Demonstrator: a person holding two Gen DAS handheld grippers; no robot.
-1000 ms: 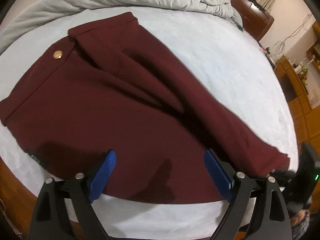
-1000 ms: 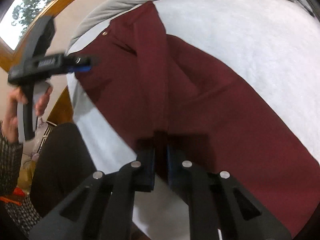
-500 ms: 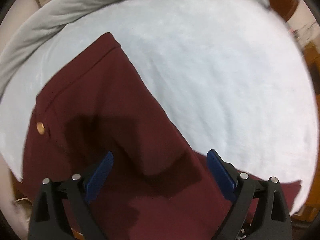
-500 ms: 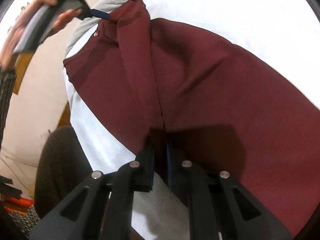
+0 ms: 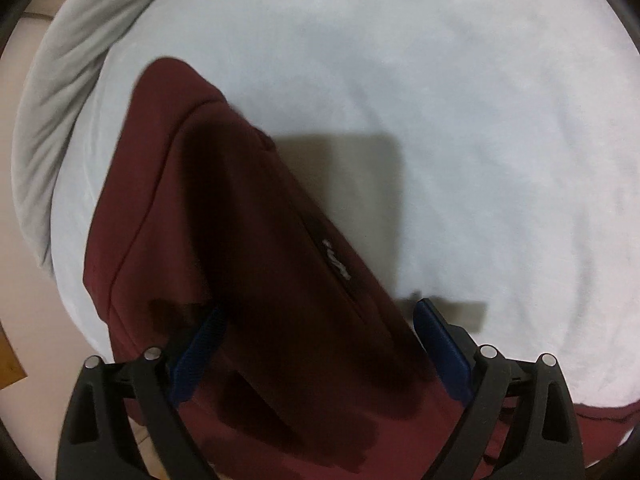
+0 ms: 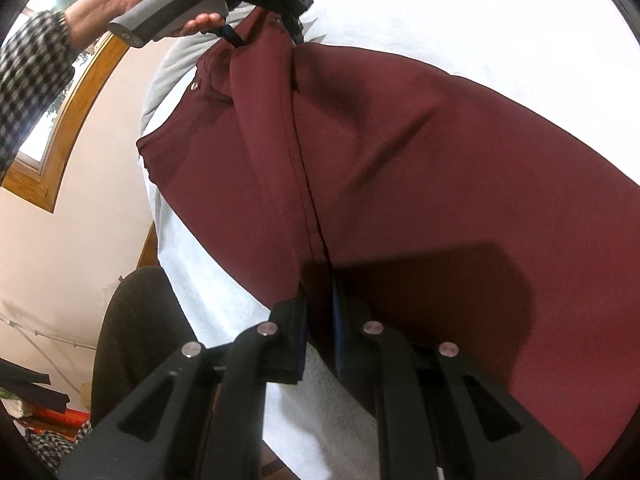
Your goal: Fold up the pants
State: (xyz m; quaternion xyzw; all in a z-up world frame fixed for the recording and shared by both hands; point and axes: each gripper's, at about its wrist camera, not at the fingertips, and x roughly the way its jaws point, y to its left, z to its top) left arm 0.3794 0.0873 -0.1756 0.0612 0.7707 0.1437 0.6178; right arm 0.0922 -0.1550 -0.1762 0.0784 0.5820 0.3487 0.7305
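Swinging over the waistband, the left gripper (image 5: pixel 318 334) gapes empty above the pants (image 6: pixel 400 168); right gripper (image 6: pixel 319 312) pinches the hem. Grabbing one layer would skew the fold.

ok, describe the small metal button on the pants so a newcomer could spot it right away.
Start from the white bed cover in the right wrist view, with the dark red pants spread across it. Follow the pants up to the waist end near the grey blanket. The button sits there by the edge: a small shiny round stud, the only metal on the cloth.
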